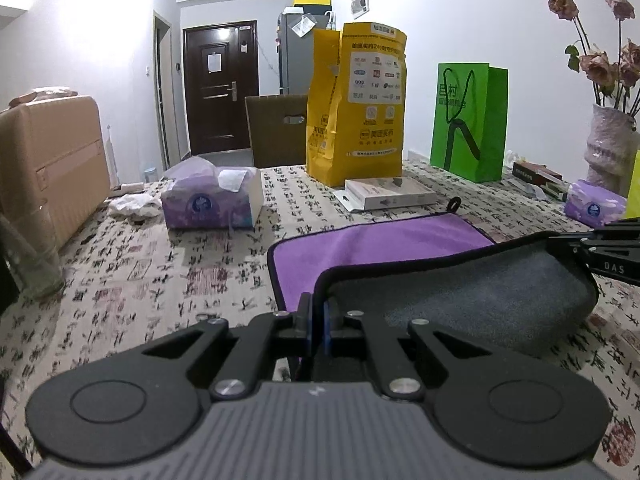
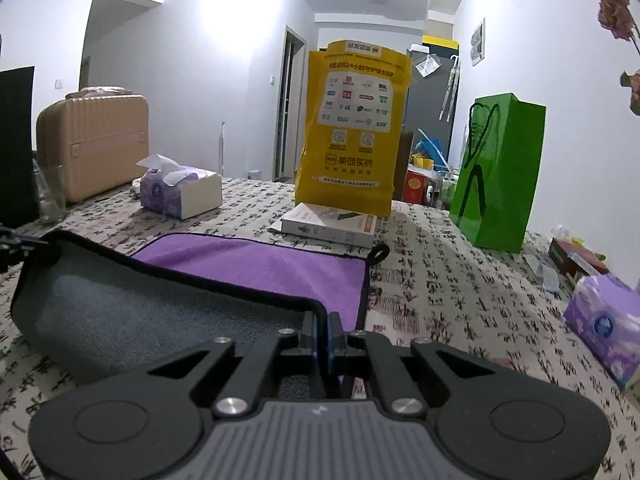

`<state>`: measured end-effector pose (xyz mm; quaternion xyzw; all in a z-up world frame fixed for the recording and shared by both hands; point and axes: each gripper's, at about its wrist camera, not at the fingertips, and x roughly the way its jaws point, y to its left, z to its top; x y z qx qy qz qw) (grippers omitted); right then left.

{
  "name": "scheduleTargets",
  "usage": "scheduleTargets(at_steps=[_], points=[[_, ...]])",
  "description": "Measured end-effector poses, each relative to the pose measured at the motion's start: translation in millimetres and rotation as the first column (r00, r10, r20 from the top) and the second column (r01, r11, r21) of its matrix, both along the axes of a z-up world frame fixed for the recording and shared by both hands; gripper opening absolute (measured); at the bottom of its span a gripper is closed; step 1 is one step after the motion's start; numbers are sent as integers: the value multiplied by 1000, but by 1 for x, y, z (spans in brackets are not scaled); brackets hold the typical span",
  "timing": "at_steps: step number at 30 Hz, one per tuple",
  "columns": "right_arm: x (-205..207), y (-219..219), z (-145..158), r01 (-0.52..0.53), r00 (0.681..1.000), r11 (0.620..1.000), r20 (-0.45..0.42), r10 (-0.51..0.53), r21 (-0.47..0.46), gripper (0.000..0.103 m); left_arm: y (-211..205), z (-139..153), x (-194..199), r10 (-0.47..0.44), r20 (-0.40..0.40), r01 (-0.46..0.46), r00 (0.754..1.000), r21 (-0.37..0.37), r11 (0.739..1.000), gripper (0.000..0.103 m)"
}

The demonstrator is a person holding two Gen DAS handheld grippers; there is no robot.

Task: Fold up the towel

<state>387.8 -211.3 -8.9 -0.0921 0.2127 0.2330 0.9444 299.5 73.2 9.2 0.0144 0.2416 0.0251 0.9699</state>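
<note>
A towel [image 1: 376, 248] with a purple top, grey underside and black trim lies on the patterned tablecloth. Its near edge is lifted and curls forward, showing the grey side [image 1: 480, 292]. My left gripper [image 1: 318, 316] is shut on the near left corner of the towel. My right gripper [image 2: 322, 332] is shut on the near right corner; the towel [image 2: 260, 264] spreads away from it, grey side [image 2: 140, 312] up at the left. The right gripper's body shows at the right edge of the left wrist view [image 1: 612, 252].
A yellow paper bag [image 1: 356, 104], a green bag [image 1: 468, 120], a white flat box [image 1: 388, 194] and tissue packs [image 1: 212, 196] [image 2: 604, 324] stand beyond and beside the towel. A glass [image 1: 28, 256] is at the left, a vase [image 1: 608, 144] at the far right.
</note>
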Motion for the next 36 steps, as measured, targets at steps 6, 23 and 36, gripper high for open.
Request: scheduleTargets(at_steps=[6,23,36], points=[[20,8,4,-1,1000,1000,3,1,-5,4,7,6,24,7,-8,-7,1000,6,1000,6],[86,25,9,-30,999,999,-13,31,20,4,30,12,85,29,-57,-30,998,-15,999,6],[164,31,-8,-23,989,996,-146,35,82,4,55,-1,161,25,-157,-36,987,-71,997,6]])
